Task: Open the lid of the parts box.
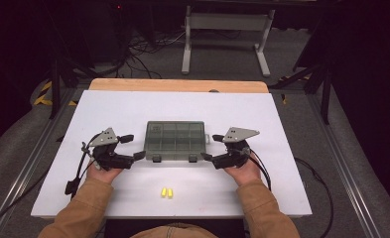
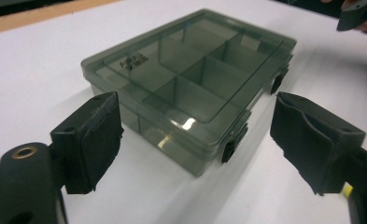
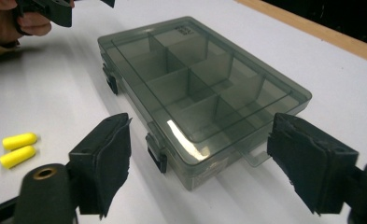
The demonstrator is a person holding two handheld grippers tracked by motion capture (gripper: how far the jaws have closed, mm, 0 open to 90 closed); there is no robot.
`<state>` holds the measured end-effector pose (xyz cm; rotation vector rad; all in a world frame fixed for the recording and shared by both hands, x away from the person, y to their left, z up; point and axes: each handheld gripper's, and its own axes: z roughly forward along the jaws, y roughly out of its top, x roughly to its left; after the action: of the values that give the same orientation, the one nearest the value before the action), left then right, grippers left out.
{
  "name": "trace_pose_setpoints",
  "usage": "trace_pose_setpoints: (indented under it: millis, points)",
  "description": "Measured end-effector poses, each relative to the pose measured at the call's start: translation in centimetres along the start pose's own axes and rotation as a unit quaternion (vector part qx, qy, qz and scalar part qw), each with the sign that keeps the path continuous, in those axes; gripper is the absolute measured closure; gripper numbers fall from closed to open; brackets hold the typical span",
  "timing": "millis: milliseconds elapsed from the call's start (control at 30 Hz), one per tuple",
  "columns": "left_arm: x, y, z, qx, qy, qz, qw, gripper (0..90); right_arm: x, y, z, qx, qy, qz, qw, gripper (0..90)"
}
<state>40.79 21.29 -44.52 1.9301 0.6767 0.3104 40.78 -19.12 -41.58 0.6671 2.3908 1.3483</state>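
While both grippers flank the closed box:
Box (image 1: 175,142): mid-frame, 2 latches fastened.
Left gripper (image 1: 131,147): wide open, empty.
Right gripper (image 1: 212,147): wide, empty.
Risk: uneven squeeze probably skids box toward 2 earplugs (image 1: 166,192).

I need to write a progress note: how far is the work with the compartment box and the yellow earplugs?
Done: nothing visible yet; the compartment box is closed, both latches fastened, compartments apparently empty. In hand: the left gripper and right gripper flank the box's ends, jaws open, holding nothing. Left, probably: unlatching, opening, and putting in the two yellow earplugs lying on the table.
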Motion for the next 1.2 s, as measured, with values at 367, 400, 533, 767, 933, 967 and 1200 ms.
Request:
trace_pose_setpoints:
  millis: [367,400,533,767,933,967,1200]
  points:
    - [-0.4,-0.3,0.6,0.046,0.012,0.033,0.9983,23.8,0.0,-0.9,0.7,0.038,-0.001,0.002,0.9993,26.8]
    - [-0.4,-0.3,0.7,0.051,0.013,0.03,0.9982,23.9,0.0,-0.9,0.8,0.041,0.0,0.003,0.9992,27.0]
    - [-0.3,-0.5,1.0,0.065,0.014,0.031,0.9973,25.2,-0.1,-1.3,1.0,0.058,-0.001,0.006,0.9983,28.7]
    - [-0.1,-0.7,1.0,0.079,0.007,0.026,0.9965,31.1,-0.1,-1.5,1.2,0.071,-0.002,0.011,0.9975,31.3]
    - [-0.1,-0.9,1.1,0.089,0.002,0.029,0.9956,36.9,0.0,-1.6,1.4,0.074,0.001,0.013,0.9972,37.6]
    - [-0.1,-0.9,1.1,0.089,0.002,0.029,0.9956,38.5,0.0,-1.6,1.4,0.074,0.001,0.013,0.9972,37.6]
    - [0.0,-0.8,1.1,0.089,-0.001,0.03,0.9955,48.2,0.0,-1.6,1.6,0.075,0.003,0.014,0.9971,47.5]
